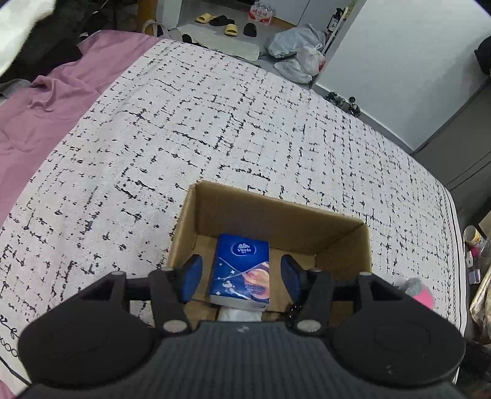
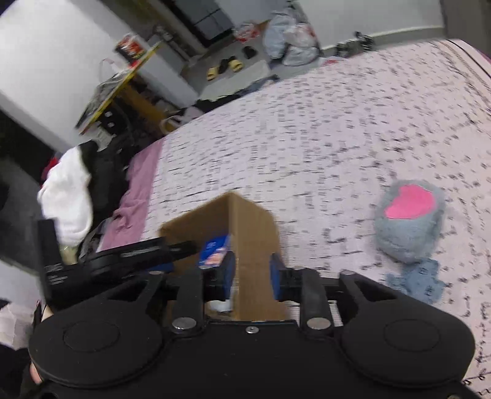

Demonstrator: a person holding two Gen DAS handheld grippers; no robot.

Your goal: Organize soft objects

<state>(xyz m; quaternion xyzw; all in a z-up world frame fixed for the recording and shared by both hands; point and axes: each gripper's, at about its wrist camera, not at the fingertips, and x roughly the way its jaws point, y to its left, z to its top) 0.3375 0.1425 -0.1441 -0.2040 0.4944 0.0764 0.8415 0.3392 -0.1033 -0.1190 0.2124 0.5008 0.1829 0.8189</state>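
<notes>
An open cardboard box (image 1: 276, 211) stands on the patterned bedspread. A blue tissue pack (image 1: 241, 268) lies inside it, over something white. My left gripper (image 1: 241, 276) is open above the box, its pads apart on either side of the pack and not touching it. My right gripper (image 2: 251, 271) is open and empty over the box's near corner (image 2: 242, 221); the pack (image 2: 214, 248) shows inside. A grey plush with a pink heart (image 2: 409, 214) lies on the bed to the right of the box, its edge also in the left wrist view (image 1: 419, 290).
A blue-grey cloth (image 2: 417, 280) lies beside the plush. A purple sheet (image 1: 46, 110) covers the bed's left part. White and dark clothes (image 2: 69, 190) are piled at the bed's edge. Slippers (image 1: 214, 23) and plastic bags (image 1: 296, 52) are on the floor beyond.
</notes>
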